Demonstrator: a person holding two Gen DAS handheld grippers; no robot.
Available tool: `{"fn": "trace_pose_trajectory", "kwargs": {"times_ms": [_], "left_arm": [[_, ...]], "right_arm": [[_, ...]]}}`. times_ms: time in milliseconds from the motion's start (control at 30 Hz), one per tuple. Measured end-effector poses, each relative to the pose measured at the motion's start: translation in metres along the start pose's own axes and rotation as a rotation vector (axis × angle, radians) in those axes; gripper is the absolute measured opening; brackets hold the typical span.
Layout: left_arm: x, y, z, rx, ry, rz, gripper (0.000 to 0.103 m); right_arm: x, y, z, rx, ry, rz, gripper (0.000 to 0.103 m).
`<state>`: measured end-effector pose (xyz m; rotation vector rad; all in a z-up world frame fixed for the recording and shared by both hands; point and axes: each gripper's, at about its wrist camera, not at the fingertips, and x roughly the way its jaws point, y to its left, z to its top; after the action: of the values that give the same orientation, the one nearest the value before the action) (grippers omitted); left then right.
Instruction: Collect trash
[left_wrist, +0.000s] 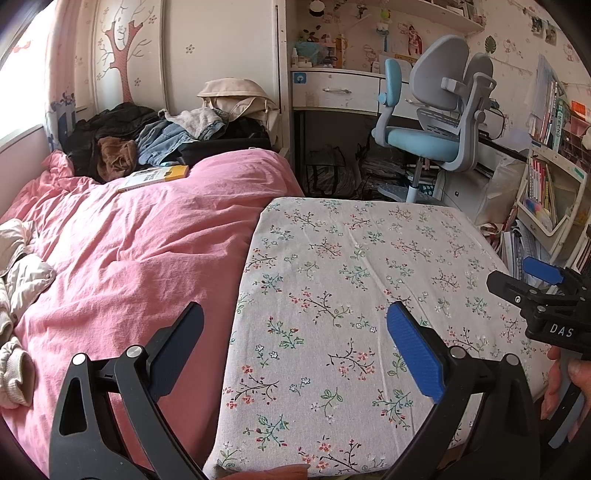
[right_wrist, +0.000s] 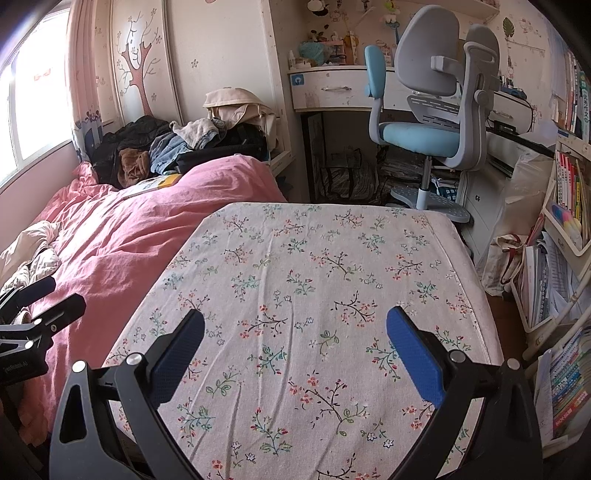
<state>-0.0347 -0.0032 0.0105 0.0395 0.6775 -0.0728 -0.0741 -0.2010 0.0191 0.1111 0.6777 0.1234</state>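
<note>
A table with a floral cloth stands beside a pink bed; it also fills the right wrist view. I see no trash on the cloth. My left gripper is open and empty over the table's left edge, half above the bed. My right gripper is open and empty above the near middle of the table. The right gripper also shows at the right edge of the left wrist view, held by a hand. The left gripper shows at the left edge of the right wrist view.
A pink duvet covers the bed, with a clothes pile and a yellow book at its far end. A blue-grey desk chair stands before a white desk. Bookshelves and bags crowd the right side.
</note>
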Motion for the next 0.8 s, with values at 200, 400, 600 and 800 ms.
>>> {"fn": "trace_pose_trajectory", "kwargs": {"times_ms": [200,400,600,800], "left_arm": [[0.0005,0.0010,0.0013,-0.005,-0.004,0.003,0.096],[0.0028,0.0011,0.0002,-0.007,0.011,-0.008,0.096],[0.0051,-0.0019,-0.0016,0.005,0.013,-0.015,0.096],[0.0063,-0.0031,-0.0033,0.007,0.019,-0.032,0.096]], "right_arm": [[-0.0007,-0.0020,-0.0030,-0.010,0.002,0.001,0.095],[-0.0010,-0.0040,-0.0020,-0.013,0.001,0.003,0.095],[-0.0019,-0.0051,-0.0018,-0.012,0.001,0.004,0.095],[-0.0005,-0.0058,-0.0004,-0.014,0.007,0.001,0.095]]}}
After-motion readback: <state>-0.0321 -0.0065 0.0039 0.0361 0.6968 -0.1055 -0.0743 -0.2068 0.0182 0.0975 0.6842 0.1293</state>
